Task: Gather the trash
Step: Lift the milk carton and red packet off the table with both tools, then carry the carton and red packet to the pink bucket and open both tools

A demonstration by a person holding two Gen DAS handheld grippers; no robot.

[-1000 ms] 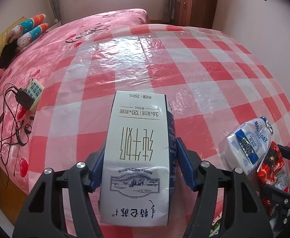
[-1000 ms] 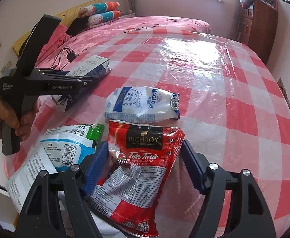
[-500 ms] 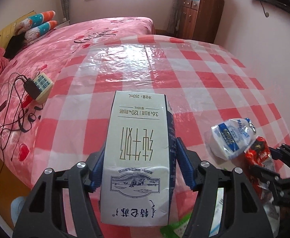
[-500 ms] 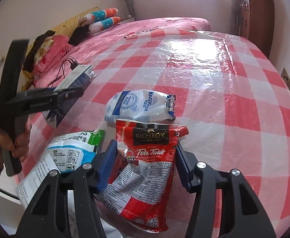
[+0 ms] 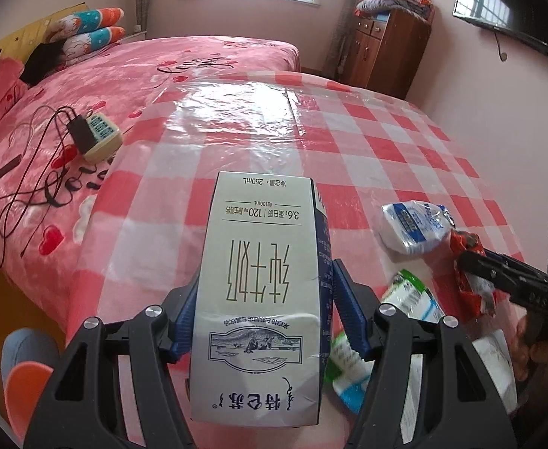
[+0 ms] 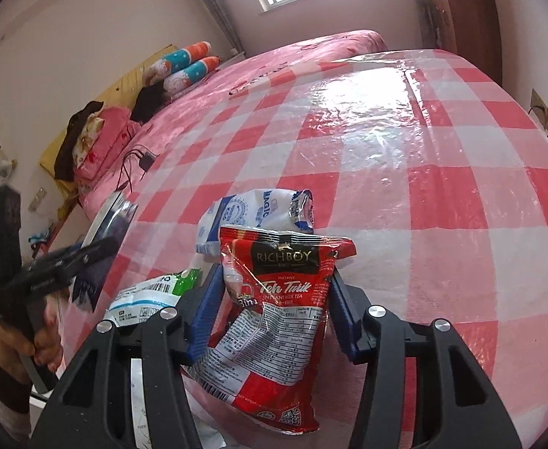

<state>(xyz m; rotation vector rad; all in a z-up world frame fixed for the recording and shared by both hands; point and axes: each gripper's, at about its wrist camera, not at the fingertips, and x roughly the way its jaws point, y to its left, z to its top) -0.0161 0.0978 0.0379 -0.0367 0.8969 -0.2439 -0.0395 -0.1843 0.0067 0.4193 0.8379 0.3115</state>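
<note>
Both claws are loaded. The left gripper (image 5: 261, 301) clamps the milk carton (image 5: 261, 288), held off the checked table (image 6: 442, 202). The right gripper (image 6: 274, 310) has just been closing on the red tea sachet (image 6: 277, 307), now pinched between its pads. Outstanding: the white-and-blue wrapper (image 6: 255, 217) and the green-and-white packet (image 6: 154, 292) lie on the table beside it. No bin is visible.
</note>
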